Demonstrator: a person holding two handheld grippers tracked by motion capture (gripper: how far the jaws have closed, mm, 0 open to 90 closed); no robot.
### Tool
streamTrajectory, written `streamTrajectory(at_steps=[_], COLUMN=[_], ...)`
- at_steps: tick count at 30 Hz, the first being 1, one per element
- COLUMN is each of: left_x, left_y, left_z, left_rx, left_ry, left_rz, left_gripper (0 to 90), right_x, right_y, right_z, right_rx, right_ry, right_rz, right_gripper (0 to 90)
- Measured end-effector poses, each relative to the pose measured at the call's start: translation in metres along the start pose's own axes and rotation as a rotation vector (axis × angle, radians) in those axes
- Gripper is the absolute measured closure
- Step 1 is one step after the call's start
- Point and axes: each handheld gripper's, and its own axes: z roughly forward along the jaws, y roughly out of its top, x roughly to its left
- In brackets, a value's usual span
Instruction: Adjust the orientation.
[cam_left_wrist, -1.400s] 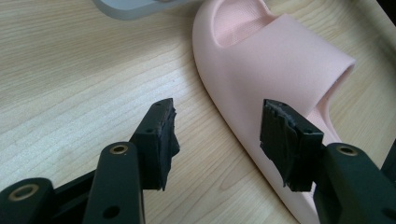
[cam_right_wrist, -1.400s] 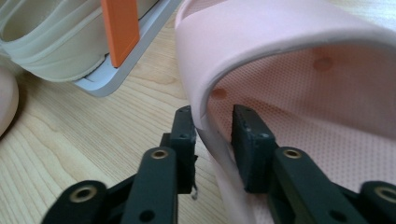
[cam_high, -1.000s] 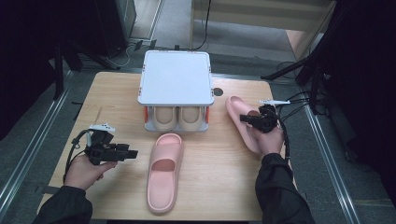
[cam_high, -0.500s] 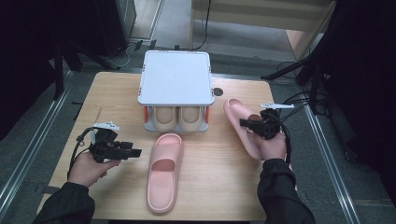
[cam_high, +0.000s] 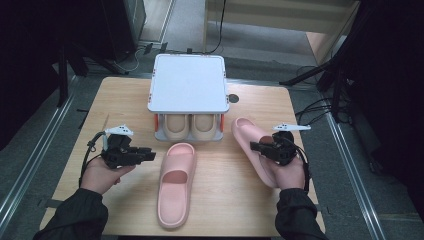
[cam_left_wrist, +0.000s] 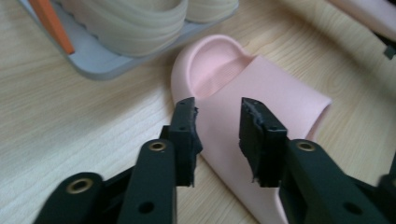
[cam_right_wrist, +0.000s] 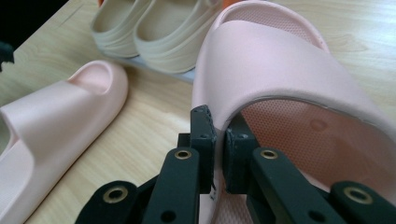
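right gripper (cam_right_wrist: 218, 140) clamped on the side wall of 1 soft pink foam slipper (cam_high: 252, 142); left gripper (cam_left_wrist: 217, 135), jaws just narrowing yet apart, should straddle the other pink slipper (cam_left_wrist: 261, 102)'s strap edge squarely.

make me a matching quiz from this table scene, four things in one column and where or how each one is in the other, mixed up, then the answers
Things:
1. right gripper
2. left gripper
3. beige slippers
4. middle pink slipper

States:
A. flat on the table, gripped by nothing
B. jaws pinched on the side wall of the right pink slipper
C. side by side on the lower shelf of the rack
D. jaws apart, just been closing, nothing between them

Pairs: 1-B, 2-D, 3-C, 4-A
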Motion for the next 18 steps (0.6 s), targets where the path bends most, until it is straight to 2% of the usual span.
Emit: streamTrajectory(at_steps=[7,13,18], left_x=[-0.003,-0.004,-0.002], left_y=[0.007,0.011,0.012], left_z=[0.010,0.016,0.021], left_rx=[0.039,0.053,0.067], left_ry=[-0.021,-0.027,-0.044], left_rz=[0.015,0.033,0.035], left_gripper=[75.4,75.5,75.4], right_x=[0.025,0.045,0.056], right_y=[-0.013,-0.024,-0.027], right_z=[0.005,0.016,0.022], right_rx=[0.036,0.075,0.090], right_ry=[0.020,0.034,0.047], right_rz=[-0.031,-0.068,-0.080], right_gripper=[85.7,85.7,85.7])
